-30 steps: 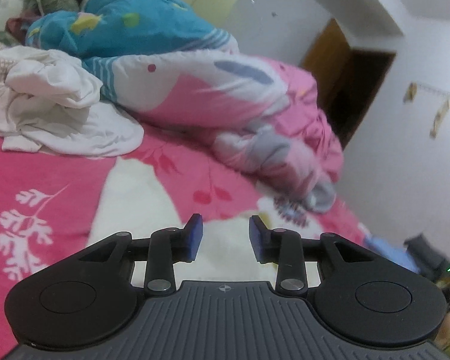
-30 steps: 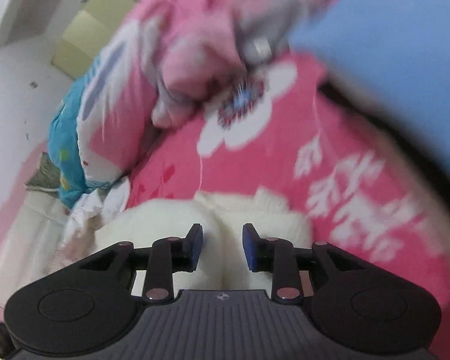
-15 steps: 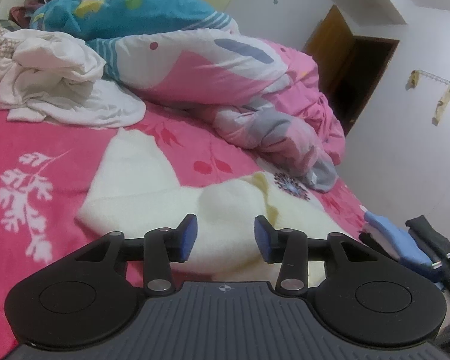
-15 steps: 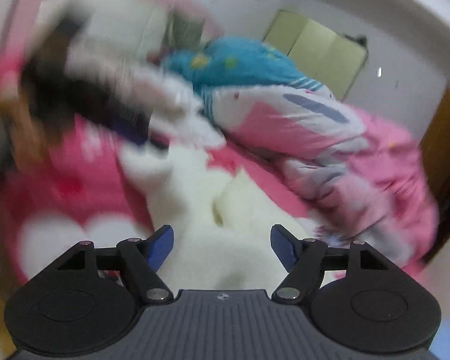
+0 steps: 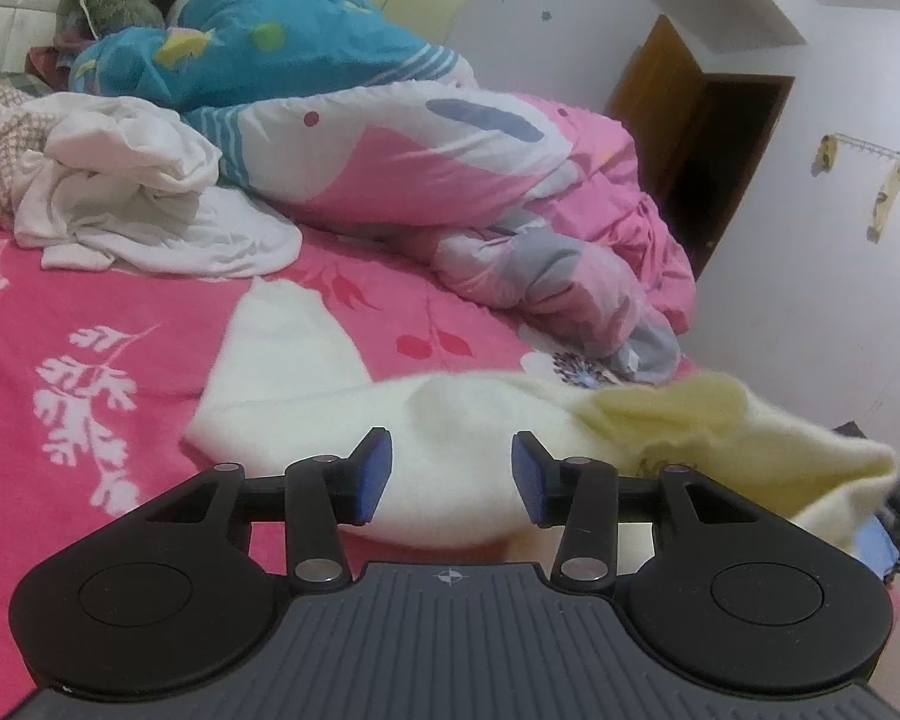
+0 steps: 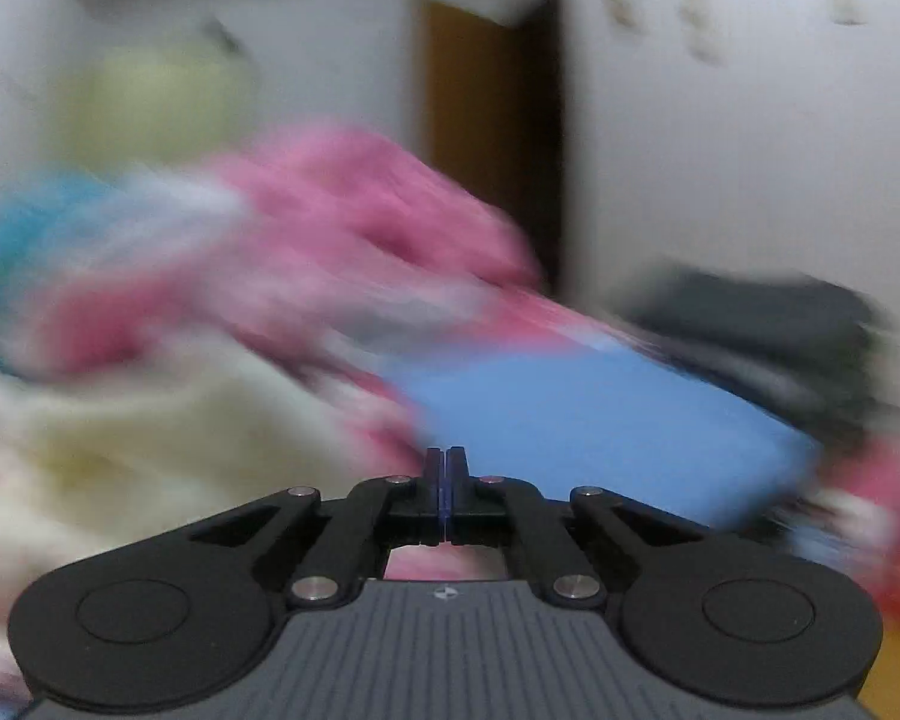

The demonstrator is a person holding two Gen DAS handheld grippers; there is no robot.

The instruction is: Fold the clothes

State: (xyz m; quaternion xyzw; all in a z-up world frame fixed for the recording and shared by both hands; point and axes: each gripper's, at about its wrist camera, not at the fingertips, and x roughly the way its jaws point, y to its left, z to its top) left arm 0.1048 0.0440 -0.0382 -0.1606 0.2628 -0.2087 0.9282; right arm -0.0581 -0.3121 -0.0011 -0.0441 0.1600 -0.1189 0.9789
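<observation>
A cream garment [image 5: 450, 420] lies on a pink bedspread [image 5: 120, 330] patterned with white leaves.

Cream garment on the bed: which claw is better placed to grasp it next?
Probably the left claw: open, with the cream garment directly ahead. The right claw is shut, its view blurred.

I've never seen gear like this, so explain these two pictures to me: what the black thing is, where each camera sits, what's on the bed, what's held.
No robot here: a person holds a two-finger claw in each hand, each with a camera looking along its fingers. In the left view, the left claw is open and empty, above a cream garment spread on the pink floral bedsheet. Behind lie a crumpled white garment and a bundled pink and blue quilt. The right view is blurred by motion; the right claw is shut, apparently on nothing, before something blue.
</observation>
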